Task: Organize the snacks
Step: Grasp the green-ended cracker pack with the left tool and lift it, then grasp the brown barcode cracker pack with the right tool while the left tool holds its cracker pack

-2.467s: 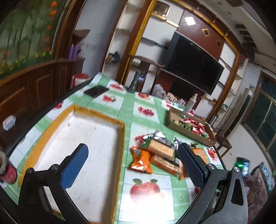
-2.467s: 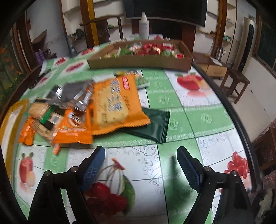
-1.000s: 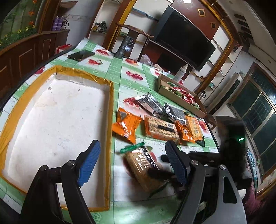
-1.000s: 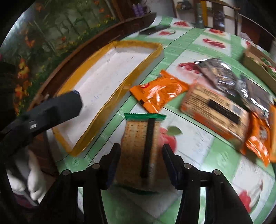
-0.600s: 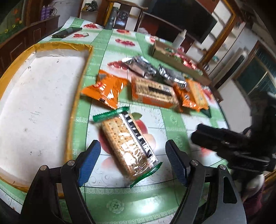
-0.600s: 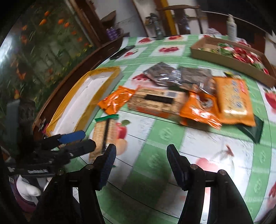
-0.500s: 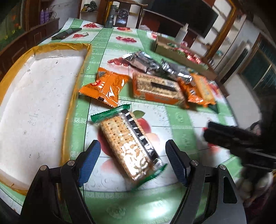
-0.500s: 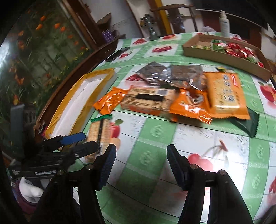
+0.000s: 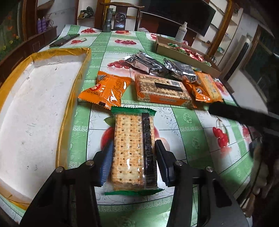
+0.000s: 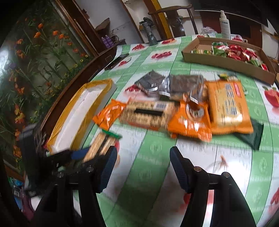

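Observation:
My left gripper [image 9: 133, 161] is shut on a green-edged cracker pack [image 9: 133, 150] that lies on the tablecloth, one finger on each long side. The pack also shows in the right wrist view [image 10: 102, 146], next to the left gripper. The white tray with a yellow rim [image 9: 76, 76] lies just left of the pack. Beyond it lie an orange snack bag [image 9: 106, 90], an orange biscuit pack [image 9: 162, 90], two silver packs [image 9: 148, 63] and more orange packs [image 9: 207, 85]. My right gripper [image 10: 141, 167] is open and empty above the tablecloth, near the pile.
A cardboard box [image 9: 184, 54] of red and green sweets stands at the back right, with a white spray bottle [image 9: 181, 31] behind it. A phone [image 9: 63, 40] lies at the far left edge. A chair [image 9: 120, 15] stands beyond the table.
My left gripper has moved onto the cracker pack and closed on its sides. My right gripper let go of that pack earlier, opened, and has drawn back to the right.

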The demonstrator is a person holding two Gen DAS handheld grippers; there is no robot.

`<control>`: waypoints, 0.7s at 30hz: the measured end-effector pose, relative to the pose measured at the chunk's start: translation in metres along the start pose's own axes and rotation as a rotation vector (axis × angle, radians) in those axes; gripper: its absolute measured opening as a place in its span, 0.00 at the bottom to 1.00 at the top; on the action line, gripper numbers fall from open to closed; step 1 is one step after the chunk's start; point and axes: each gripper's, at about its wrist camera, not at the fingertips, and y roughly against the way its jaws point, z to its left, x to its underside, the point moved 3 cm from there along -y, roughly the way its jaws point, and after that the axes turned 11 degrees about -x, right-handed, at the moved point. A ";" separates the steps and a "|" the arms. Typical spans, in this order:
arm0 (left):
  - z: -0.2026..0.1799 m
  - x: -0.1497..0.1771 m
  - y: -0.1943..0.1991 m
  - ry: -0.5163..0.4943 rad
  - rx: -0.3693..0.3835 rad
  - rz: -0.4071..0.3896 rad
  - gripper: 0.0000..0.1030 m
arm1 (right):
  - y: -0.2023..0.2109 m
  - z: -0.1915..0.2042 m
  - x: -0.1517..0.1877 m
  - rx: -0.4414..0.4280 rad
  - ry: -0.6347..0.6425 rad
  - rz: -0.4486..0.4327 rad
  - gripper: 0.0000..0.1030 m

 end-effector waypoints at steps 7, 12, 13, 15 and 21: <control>0.004 -0.001 -0.001 0.033 0.052 -0.006 0.44 | -0.040 0.019 -0.041 0.035 0.126 0.071 0.65; 0.008 -0.001 -0.001 0.063 0.084 -0.009 0.44 | -0.087 0.012 -0.075 0.054 0.112 0.111 0.65; 0.010 -0.001 -0.001 0.072 0.094 -0.009 0.44 | -0.093 0.008 -0.079 0.049 0.097 0.118 0.65; 0.011 -0.001 -0.002 0.082 0.106 -0.009 0.44 | -0.106 0.000 -0.081 0.057 0.064 0.149 0.65; 0.013 -0.002 -0.003 0.096 0.130 -0.008 0.46 | -0.101 -0.001 -0.054 0.046 0.046 0.212 0.70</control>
